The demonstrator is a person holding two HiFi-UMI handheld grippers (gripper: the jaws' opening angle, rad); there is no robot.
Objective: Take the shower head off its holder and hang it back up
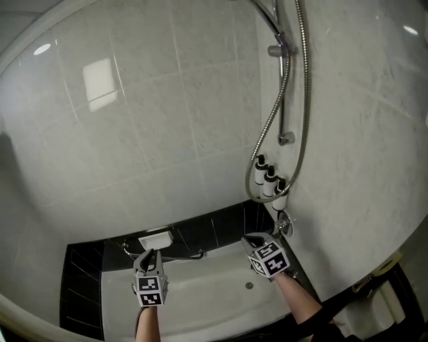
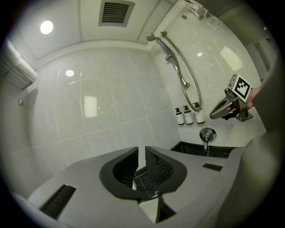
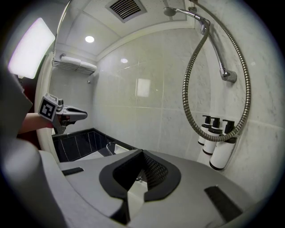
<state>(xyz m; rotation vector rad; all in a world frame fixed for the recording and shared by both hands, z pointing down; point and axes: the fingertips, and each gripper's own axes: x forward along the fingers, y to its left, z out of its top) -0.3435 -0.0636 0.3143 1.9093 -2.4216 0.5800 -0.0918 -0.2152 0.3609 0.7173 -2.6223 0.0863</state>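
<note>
- Head view: the dull-grey left gripper (image 1: 148, 254) and the grey right gripper (image 1: 249, 239) are both low over the white bathtub (image 1: 221, 284), pointing at the tiled walls. The chrome hand shower head (image 1: 269, 21) sits in its chrome sliding holder (image 1: 276, 50) high on the vertical chrome rail (image 1: 285, 93). Its spray end is cut off by the top edge. It lies above and ahead of both grippers, and the right gripper is plainly nearer, just under the three white pump bottles (image 1: 269, 182) and beside the chrome tap (image 1: 283, 226).
- Left gripper view: the left gripper's (image 2: 141, 149) jaws stand at a narrow slit with nothing in it, only tile showing through. The shower head (image 2: 152, 37) is far up to the right, well apart. The right gripper (image 2: 214, 114) is between us and that wall.
- Right gripper view: the right gripper's (image 3: 141, 153) jaws are closed tip to tip and empty. The shower head (image 3: 169, 11) is up and slightly right. Its long axis runs nearly level out from the holder (image 3: 205, 24) into the room, and the ribbed metal hose (image 3: 189, 89) loops below. We judge that the right gripper must rise, open and close across that handle.
</note>
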